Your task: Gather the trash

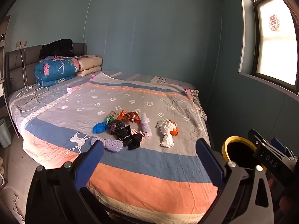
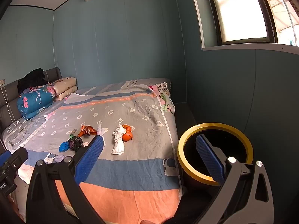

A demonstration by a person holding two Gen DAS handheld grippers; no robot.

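Both tongs wide and holding nothing: left tongs [image 1: 149,160], right tongs [image 2: 149,156]. Trash [image 1: 121,128] lying in a bunch on the bed [image 1: 149,183], well ahead. Bin [image 2: 214,151] beside the bed. Probably light, soft, crinkly. Best pinched at a bunched middle.

One bed [image 1: 149,168], one yellow-rimmed bin [image 2: 214,127], two purple foam nets [image 1: 112,144], two folded quilts [image 1: 56,71]

We read "DAS" in white on the black body of the right gripper [image 1: 269,160] at the lower right of the left wrist view. A red double-happiness sign [image 1: 273,22] stood on the window [image 1: 276,56] at upper right.
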